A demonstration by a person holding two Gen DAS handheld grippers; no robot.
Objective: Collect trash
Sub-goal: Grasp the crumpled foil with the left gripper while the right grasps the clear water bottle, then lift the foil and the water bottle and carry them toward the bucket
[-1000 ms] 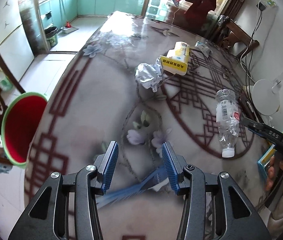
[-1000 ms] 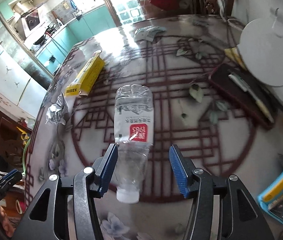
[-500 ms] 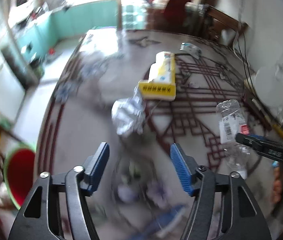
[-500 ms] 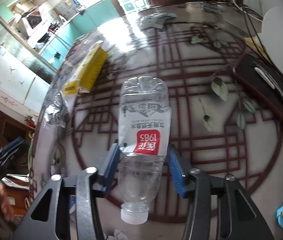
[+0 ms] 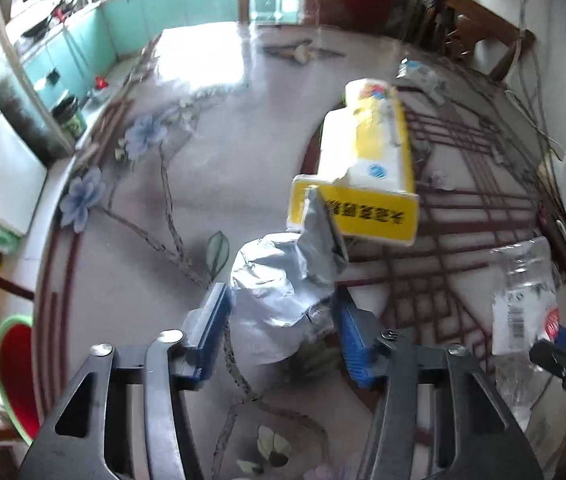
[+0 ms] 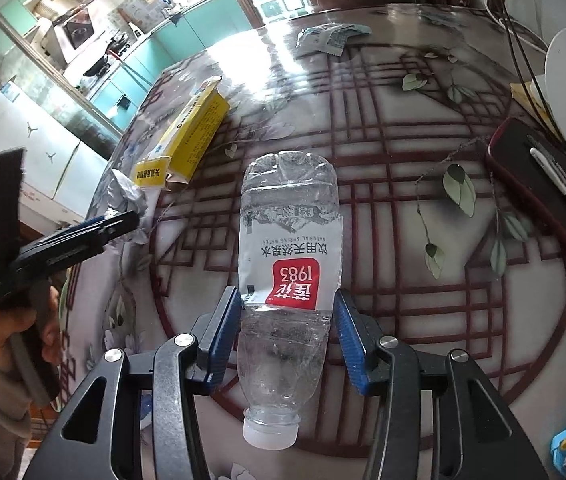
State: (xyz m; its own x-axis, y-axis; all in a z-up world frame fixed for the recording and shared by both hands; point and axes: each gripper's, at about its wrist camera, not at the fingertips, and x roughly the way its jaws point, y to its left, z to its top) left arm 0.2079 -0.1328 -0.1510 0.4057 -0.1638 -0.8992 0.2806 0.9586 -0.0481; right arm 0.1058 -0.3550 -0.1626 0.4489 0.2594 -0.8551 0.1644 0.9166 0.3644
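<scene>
- My left claw [image 5: 281, 334] is tipped steeply down over the crumpled foil wrapper [image 5: 279, 284]; its jaws are closing with the foil between them, the left pad about touching it, the right pad still just off it as far as I can tell.
- My right claw [image 6: 287, 338] pinches the empty plastic water bottle [image 6: 289, 248] below its label, cap toward me; the bottle lies along the desk [image 6: 383, 184].
- So I judge this the grasping step, two pieces at once.
- Next: finish the squeeze on the foil, lift both clear, and carry them to the red bin with the green rim [image 5: 15, 376] off the desk's near left edge.
- The yellow carton [image 5: 367, 168] touches the foil's far side; a torn packet [image 5: 419, 74] lies farther right.
</scene>
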